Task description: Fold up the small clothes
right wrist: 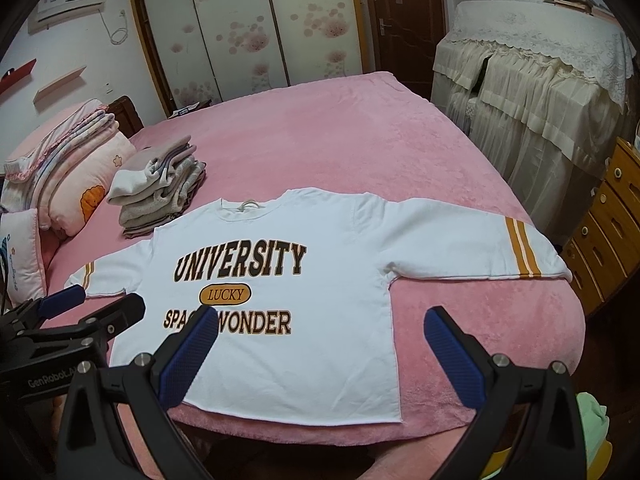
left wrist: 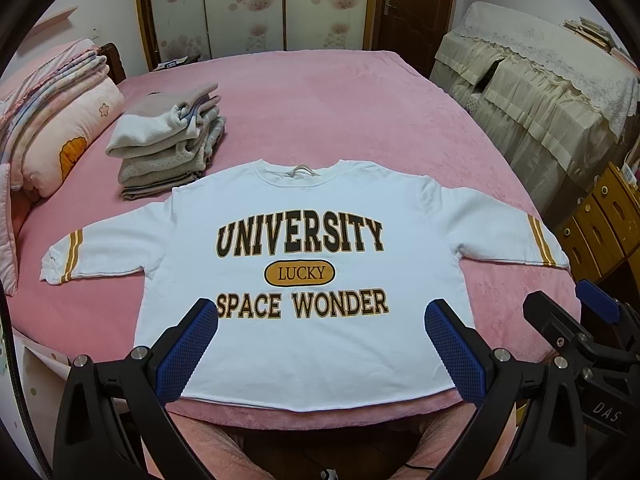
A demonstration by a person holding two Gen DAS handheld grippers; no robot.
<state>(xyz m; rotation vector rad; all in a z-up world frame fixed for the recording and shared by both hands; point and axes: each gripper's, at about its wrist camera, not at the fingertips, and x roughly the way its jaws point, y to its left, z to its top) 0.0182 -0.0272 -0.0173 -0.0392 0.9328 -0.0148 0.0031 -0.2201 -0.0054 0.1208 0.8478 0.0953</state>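
1. Spread flat, print side up, on a pink plush bed (left wrist: 360, 120): a white sweatshirt (left wrist: 304, 344), neckline toward the far side, hem at the near edge, both striped sleeves stretched out sideways.
2. Just beyond its left shoulder, a stack of folded clothes (left wrist: 168, 152); farther left, pillows (left wrist: 60, 136) under folded bedding.
3. Behind the bed, sliding wardrobe doors (left wrist: 256, 4) with pink blossoms, beside a dark wooden door (left wrist: 412, 0).
4. Along the right, furniture draped in cream lace cloth (left wrist: 540, 92) and a yellow wooden drawer unit (right wrist: 612, 216).
5. High on the left wall, an air conditioner (right wrist: 72, 0).
6. Hovering above the hem, left gripper (left wrist: 320, 344) spread wide, holding nothing.
7. Over the sweatshirt's right edge, right gripper (right wrist: 320, 344) equally spread and empty.
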